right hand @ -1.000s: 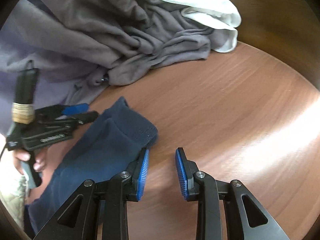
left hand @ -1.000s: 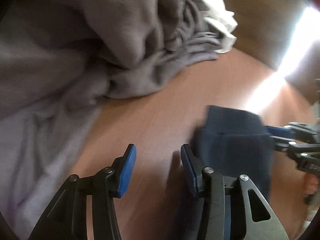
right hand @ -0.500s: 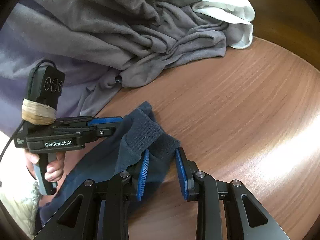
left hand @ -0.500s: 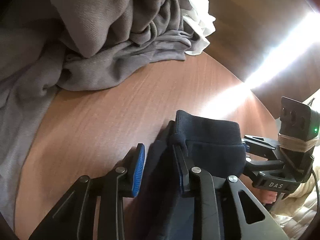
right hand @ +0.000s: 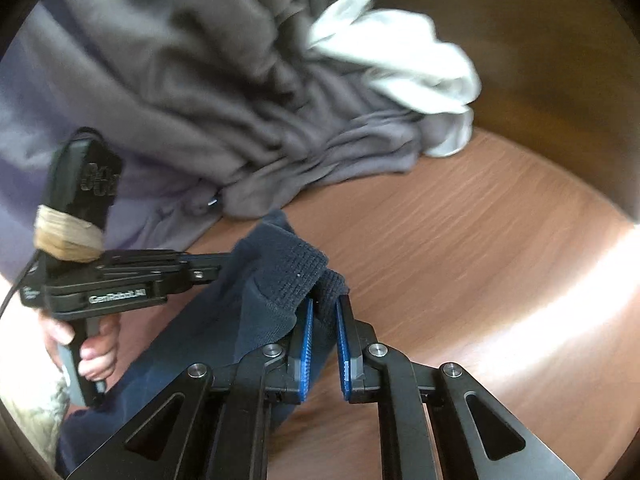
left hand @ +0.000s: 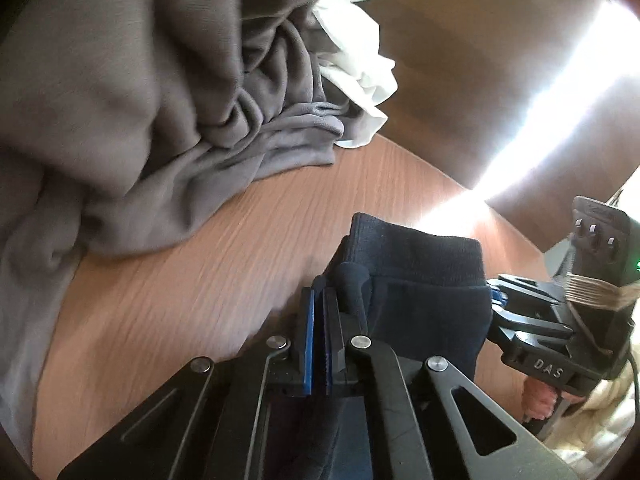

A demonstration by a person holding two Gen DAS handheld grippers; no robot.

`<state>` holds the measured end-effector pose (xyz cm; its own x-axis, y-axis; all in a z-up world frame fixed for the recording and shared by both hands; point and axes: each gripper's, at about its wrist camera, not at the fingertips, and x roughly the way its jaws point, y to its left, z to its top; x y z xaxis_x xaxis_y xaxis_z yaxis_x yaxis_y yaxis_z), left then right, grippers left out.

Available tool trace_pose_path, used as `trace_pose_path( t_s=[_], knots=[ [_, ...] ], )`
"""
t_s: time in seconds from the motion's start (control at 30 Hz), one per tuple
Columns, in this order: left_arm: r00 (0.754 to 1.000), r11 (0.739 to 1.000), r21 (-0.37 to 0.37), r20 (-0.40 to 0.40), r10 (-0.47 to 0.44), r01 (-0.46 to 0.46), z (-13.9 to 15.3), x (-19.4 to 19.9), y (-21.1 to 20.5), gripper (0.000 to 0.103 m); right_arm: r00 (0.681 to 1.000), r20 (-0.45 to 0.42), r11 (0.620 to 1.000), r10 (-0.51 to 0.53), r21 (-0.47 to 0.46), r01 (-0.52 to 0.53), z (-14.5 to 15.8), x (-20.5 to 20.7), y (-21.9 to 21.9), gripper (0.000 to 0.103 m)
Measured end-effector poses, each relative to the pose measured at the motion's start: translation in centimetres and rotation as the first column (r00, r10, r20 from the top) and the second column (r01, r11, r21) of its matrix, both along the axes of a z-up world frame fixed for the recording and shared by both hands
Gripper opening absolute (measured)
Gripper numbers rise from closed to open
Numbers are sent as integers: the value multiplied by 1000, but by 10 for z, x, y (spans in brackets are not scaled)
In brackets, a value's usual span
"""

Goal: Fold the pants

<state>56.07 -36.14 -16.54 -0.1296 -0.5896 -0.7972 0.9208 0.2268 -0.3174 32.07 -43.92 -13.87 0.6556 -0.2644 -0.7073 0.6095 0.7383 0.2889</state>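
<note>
Dark navy pants (left hand: 424, 280) with a ribbed waistband lie on the wooden table (left hand: 192, 288); they also show in the right wrist view (right hand: 256, 304). My left gripper (left hand: 318, 300) is shut on the left corner of the waistband. My right gripper (right hand: 322, 312) is shut on the right corner of the waistband, which bunches between its blue pads (right hand: 306, 344). Each gripper shows in the other's view, the right one (left hand: 520, 312) and the left one (right hand: 132, 280), holding the band at opposite ends.
A big heap of grey clothes (left hand: 140, 112) with a white garment (left hand: 360, 64) on it fills the far left of the table; it also shows in the right wrist view (right hand: 240, 112). Bare wood (right hand: 480, 260) lies to the right. A hand (right hand: 92, 348) holds the left gripper.
Both grippers moved onto the waistband corners and closed on them. The waistband has lifted and bunched up off the table.
</note>
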Motion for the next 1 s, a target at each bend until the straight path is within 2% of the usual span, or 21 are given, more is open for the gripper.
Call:
trace_pose_path(
  t_s=[0.17,0.3,0.43,0.5,0.63,0.7,0.77,0.83,0.97,1.0],
  knots=[
    [1000,999,49,7,10,-10,-13,-1,-23,7,997,-52,998,-60,-13,60,-9,1,-20,12],
    [997,997,36,48,64,-65,1,7,-11,24,996,-81,998,-49,21,51,-15,2,-30,13],
    [994,998,36,96,47,-51,18,4,5,25,993,-90,996,-71,43,75,-14,-3,-34,29],
    [992,997,63,121,43,-51,20,-2,14,25,991,-97,995,-88,40,93,-11,-7,-34,30],
    [991,994,96,125,44,-56,13,-13,29,25,975,-115,981,-191,-66,184,6,-21,-23,30],
    [992,993,109,124,38,-52,8,-18,33,25,973,-98,976,-209,-76,202,14,-28,-22,30],
    [991,992,123,134,22,-39,5,-24,36,25,983,-57,985,-172,-42,170,20,-32,-21,30],
    [989,989,146,146,1,-22,0,-28,36,25,993,-31,992,-116,-46,114,22,-30,-16,30],
    [990,986,164,138,-13,-10,-6,-29,33,25,998,-35,998,-53,-16,52,16,-19,-10,30],
    [990,986,166,143,-9,-15,-7,-27,33,22,998,-37,999,-44,-9,43,14,-17,-9,30]
  ],
)
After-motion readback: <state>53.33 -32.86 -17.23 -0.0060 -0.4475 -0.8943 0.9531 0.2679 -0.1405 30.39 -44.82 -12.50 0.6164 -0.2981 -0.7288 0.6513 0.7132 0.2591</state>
